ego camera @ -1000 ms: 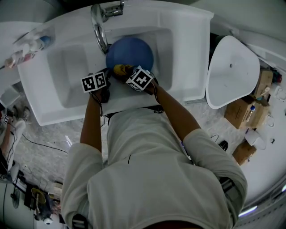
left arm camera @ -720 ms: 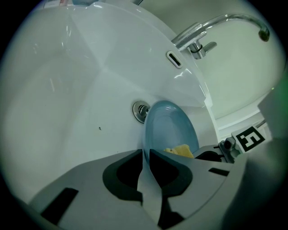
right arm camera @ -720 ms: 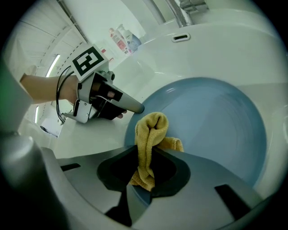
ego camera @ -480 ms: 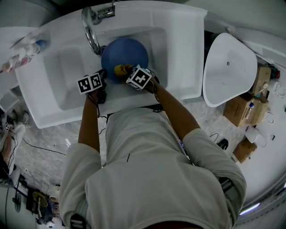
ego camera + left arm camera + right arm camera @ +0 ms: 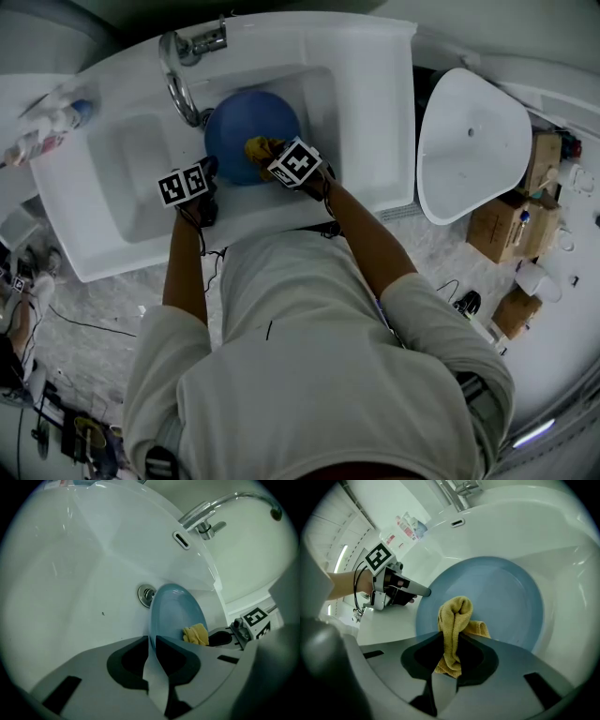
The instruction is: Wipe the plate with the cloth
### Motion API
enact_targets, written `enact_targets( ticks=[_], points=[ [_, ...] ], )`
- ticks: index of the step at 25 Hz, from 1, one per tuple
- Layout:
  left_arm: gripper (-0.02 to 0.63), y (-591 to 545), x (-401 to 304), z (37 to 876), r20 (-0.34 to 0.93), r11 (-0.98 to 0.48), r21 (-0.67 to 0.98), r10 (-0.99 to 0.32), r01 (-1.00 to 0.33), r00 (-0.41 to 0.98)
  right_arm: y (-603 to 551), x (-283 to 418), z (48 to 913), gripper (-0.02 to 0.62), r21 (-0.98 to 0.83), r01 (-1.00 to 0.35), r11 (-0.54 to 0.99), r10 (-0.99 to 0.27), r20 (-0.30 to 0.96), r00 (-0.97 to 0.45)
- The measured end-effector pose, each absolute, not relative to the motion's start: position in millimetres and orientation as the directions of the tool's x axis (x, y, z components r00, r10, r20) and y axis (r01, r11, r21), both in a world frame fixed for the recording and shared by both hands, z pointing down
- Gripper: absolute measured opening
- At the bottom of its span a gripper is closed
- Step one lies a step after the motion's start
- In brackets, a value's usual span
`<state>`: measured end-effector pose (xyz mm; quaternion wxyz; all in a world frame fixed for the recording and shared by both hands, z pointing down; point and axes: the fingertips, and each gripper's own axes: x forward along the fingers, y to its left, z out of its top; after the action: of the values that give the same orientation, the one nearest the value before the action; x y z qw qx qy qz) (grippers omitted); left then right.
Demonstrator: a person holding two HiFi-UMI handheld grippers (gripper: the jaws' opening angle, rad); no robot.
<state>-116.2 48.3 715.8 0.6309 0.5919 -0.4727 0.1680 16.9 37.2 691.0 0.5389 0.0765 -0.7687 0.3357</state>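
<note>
Jaws of the left gripper (image 5: 152, 641) are pressed together on the near rim of the blue plate (image 5: 176, 613); the rim passes straight between them. Jaws of the right gripper (image 5: 451, 645) pinch a bunched yellow cloth (image 5: 457, 616), with the lower end of the cloth tucked into the gap.

The cloth forms a folded hump whose long axis runs out of the right jaws and away from that gripper. Its rounded top and a side lobe lie against the concave face of the plate, near the rim closest to the right gripper.

From the left gripper view the plate is strongly foreshortened, a narrow oval with its long axis leading from the jaws toward the drain (image 5: 146, 595). Its hollow face is turned toward the right gripper. From the head view the same plate shows as an almost round disc, face up.

The plate sits inside the white sink (image 5: 366, 112), partly under the curved chrome faucet (image 5: 173, 80). The two grippers meet the plate from the person's side of the basin, left gripper at the left rim, right gripper just beside it.
</note>
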Motion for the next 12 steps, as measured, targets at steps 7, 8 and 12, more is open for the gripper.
enact_targets(
  ticks=[7, 8, 12],
  points=[
    [0.064, 47, -116, 716, 0.795, 0.241, 0.588, -0.347, -0.772, 0.498, 23, 30, 691, 0.072, -0.386, -0.555, 0.737, 0.183, 0.904, -0.387],
    [0.064, 48, -116, 716, 0.795, 0.24, 0.588, -0.345, -0.772, 0.498, 21, 31, 690, 0.072, -0.378, -0.565, 0.733, 0.175, 0.908, -0.382],
    [0.064, 49, -115, 715, 0.8, 0.23, 0.584, -0.329, -0.779, 0.502, 9, 39, 691, 0.072, -0.354, -0.63, 0.692, 0.13, 0.919, -0.373]
  ],
)
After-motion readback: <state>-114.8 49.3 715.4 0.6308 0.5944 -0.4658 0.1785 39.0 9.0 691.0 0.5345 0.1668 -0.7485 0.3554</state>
